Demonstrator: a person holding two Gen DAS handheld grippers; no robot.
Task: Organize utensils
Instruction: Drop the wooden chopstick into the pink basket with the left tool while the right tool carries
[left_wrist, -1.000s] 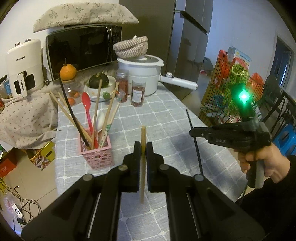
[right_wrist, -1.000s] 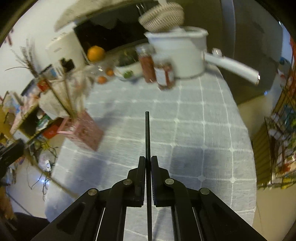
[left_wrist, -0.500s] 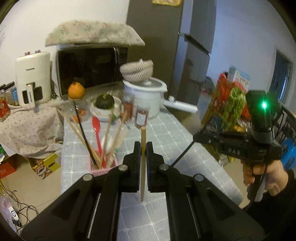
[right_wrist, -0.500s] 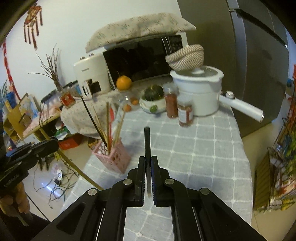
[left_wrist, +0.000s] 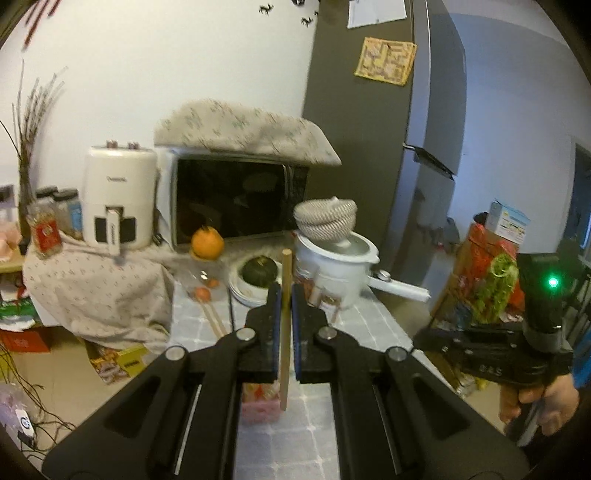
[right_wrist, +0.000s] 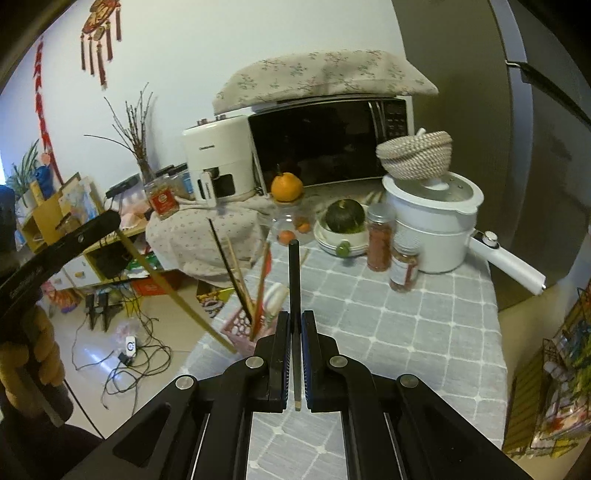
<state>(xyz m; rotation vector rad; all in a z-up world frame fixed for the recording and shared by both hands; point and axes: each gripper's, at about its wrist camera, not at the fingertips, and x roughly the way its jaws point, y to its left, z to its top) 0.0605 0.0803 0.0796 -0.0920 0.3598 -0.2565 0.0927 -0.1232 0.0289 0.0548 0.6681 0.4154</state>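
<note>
The grey checked tablecloth (right_wrist: 424, 332) runs under both claws: my left gripper (left_wrist: 284, 325) is clamped on 1 wooden chopstick (left_wrist: 284, 295), my right gripper (right_wrist: 294, 354) on 1 black chopstick (right_wrist: 294, 280), each pinched mid-shaft and raised above the pink holder (right_wrist: 240, 328). I judge both sticks light, stiff and slick, so a mid-length hold resists twisting. The holder already bristles with utensils near the table's edge, and farther back stand 2 spice jars (right_wrist: 391, 251), a white pot (right_wrist: 436, 225) and the microwave (right_wrist: 325, 140).
</note>
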